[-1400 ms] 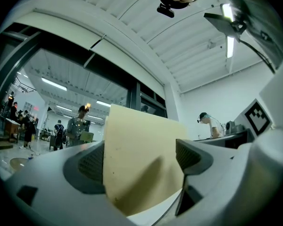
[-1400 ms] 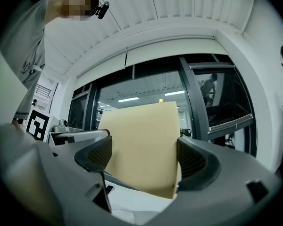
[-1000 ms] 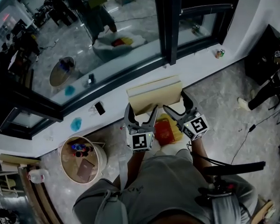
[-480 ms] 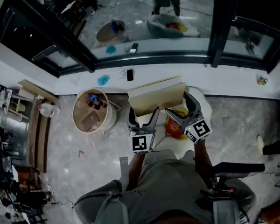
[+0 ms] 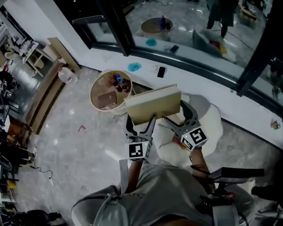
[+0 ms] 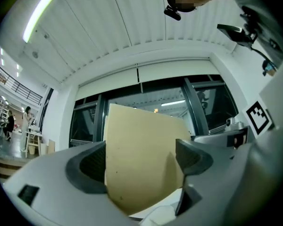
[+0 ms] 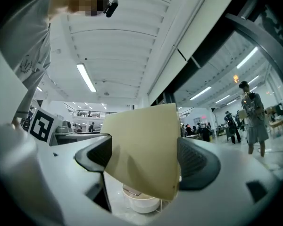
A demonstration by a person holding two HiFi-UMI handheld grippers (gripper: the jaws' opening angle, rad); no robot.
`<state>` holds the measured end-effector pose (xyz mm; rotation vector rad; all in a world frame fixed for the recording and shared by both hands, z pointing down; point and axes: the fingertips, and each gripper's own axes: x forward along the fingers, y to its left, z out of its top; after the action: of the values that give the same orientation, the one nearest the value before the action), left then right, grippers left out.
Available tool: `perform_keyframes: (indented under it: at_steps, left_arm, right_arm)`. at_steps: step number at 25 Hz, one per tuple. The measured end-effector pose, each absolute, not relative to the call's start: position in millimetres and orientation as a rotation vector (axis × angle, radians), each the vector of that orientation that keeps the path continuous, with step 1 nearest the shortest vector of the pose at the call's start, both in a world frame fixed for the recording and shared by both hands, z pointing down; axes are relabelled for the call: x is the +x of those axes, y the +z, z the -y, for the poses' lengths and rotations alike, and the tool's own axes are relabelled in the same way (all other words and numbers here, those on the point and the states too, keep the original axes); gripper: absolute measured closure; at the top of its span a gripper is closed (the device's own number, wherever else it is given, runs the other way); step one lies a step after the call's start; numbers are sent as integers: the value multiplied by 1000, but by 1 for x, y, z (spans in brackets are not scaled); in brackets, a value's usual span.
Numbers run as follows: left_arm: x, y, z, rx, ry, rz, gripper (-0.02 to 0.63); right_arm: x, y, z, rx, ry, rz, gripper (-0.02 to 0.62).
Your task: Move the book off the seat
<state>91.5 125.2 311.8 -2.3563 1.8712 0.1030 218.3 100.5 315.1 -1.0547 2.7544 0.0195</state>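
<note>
A thick beige book (image 5: 153, 105) hangs in the air, gripped from both sides. My left gripper (image 5: 142, 124) is shut on its left end and my right gripper (image 5: 175, 121) on its right end. In the left gripper view the book (image 6: 141, 159) fills the gap between the pads of the left gripper (image 6: 140, 169). The right gripper view shows the book (image 7: 144, 145) the same way between the jaws of the right gripper (image 7: 142, 158). The white fluffy seat (image 5: 208, 122) lies below and to the right of the book, with a red and yellow item (image 5: 181, 144) on it.
A low round table (image 5: 102, 86) with a brown pad and small bottles stands just left of the book. A dark phone (image 5: 161, 71) and a teal patch (image 5: 134, 66) lie on the white window ledge. Glass wall behind, furniture at far left.
The person has turned left with the book held in both grippers. The book has swung from above the seat toward the round table. Both grips look unchanged.
</note>
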Motion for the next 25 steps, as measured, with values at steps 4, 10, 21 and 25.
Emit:
perform_keyframes:
  at_steps: [4, 10, 21, 25]
  left_arm:
    - [34, 309, -136, -2345, 142, -1918, 150]
    - [-68, 313, -150, -2322, 245, -2013, 150]
    - [-221, 319, -137, -2332, 303, -1991, 152]
    - [-260, 325, -137, -2352, 328, -1985, 152]
  right_arm:
    - [162, 310, -111, -1004, 11, -2820, 160]
    - [63, 308, -124, -949, 14, -2899, 160]
    - [-90, 312, -115, -983, 73, -2937, 160]
    - [-127, 319, -118, -948, 54, -2979, 160]
